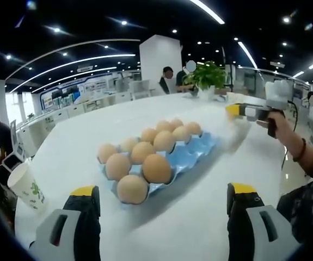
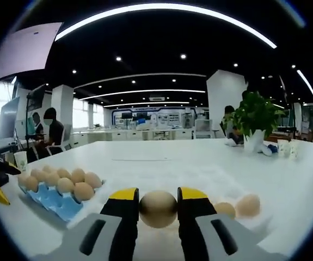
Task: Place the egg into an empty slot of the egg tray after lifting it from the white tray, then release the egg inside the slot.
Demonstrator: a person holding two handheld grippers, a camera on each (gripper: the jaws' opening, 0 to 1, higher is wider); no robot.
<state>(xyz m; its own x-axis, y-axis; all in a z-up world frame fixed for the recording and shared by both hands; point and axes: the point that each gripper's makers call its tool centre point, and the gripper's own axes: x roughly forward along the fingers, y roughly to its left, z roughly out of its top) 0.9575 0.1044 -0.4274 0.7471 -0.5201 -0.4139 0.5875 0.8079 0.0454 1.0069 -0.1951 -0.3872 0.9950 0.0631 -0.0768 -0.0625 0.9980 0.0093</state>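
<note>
Right gripper (image 2: 158, 204) is closed on an egg (image 2: 158, 209), yellow-tipped jaws pressing it from both sides, held above the white surface (image 2: 210, 163). Just right of that gripper two more eggs (image 2: 247, 205) lie on the white tray (image 2: 221, 179), which is pale and hard to separate from the surface. In the right gripper view the blue egg tray (image 2: 50, 200) sits to the left, well apart from the held egg, with eggs in most of its slots; the near edge shows bare blue cups. Left gripper (image 1: 161, 198) is wide, jaws far apart with nothing between them, hovering over the surface (image 1: 200, 217) just short of the egg tray (image 1: 191, 155). In the left gripper view the tray holds two rows of brown eggs (image 1: 145, 163), and the blue cups along its right side look unfilled. The right gripper (image 1: 240, 111) also shows in the left gripper view, far right beyond the tray, held by a hand (image 1: 278, 117); its jaws are blurred there. A paper cup (image 1: 26, 187) stands at the surface's left edge. A potted plant (image 2: 254, 122) and small cups (image 2: 286, 148) stand at the far right of the surface. People sit at desks in the background.
</note>
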